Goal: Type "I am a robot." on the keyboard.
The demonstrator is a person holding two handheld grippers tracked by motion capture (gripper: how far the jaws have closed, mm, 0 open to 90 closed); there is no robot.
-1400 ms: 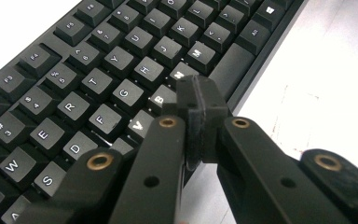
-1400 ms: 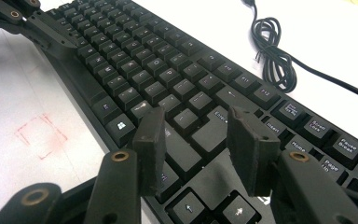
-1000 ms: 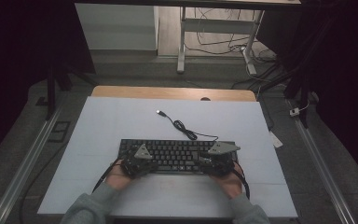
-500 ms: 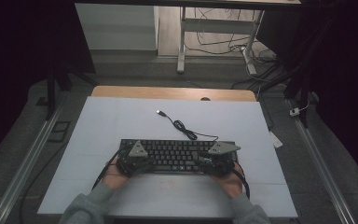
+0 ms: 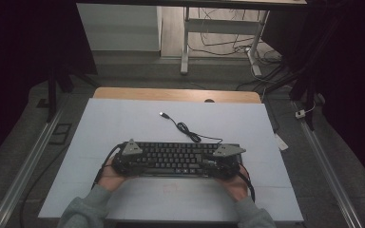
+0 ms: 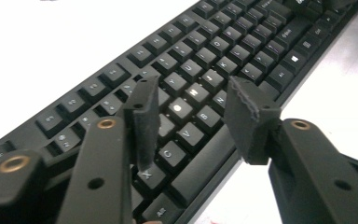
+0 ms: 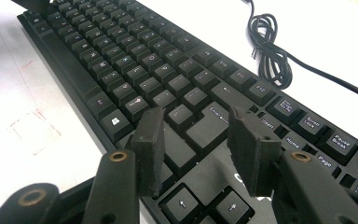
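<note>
A black keyboard [image 5: 176, 159] lies across the near half of the white table top [image 5: 123, 118]. Its thin black cable [image 5: 186, 129] curls back from it to a loose USB plug [image 5: 163, 114]. My left gripper [image 5: 129, 160] hovers over the keyboard's left end. In the left gripper view it [image 6: 193, 91] stands open just above the letter keys [image 6: 242, 42], with nothing between its pads. My right gripper [image 5: 224, 162] is over the right end. The right gripper view shows it [image 7: 196, 119] open above the Enter and arrow keys [image 7: 205, 126], with the coiled cable [image 7: 270, 51] beyond.
A wooden strip [image 5: 176, 94] borders the table's far edge. Metal rails [image 5: 28, 161] run along both sides. A small white tag [image 5: 280, 141] lies at the right edge. A faint red square mark [image 7: 32, 128] sits on the table in front of the keyboard.
My left gripper has slid slightly left along the keyboard. The right gripper and the keyboard have hardly moved.
</note>
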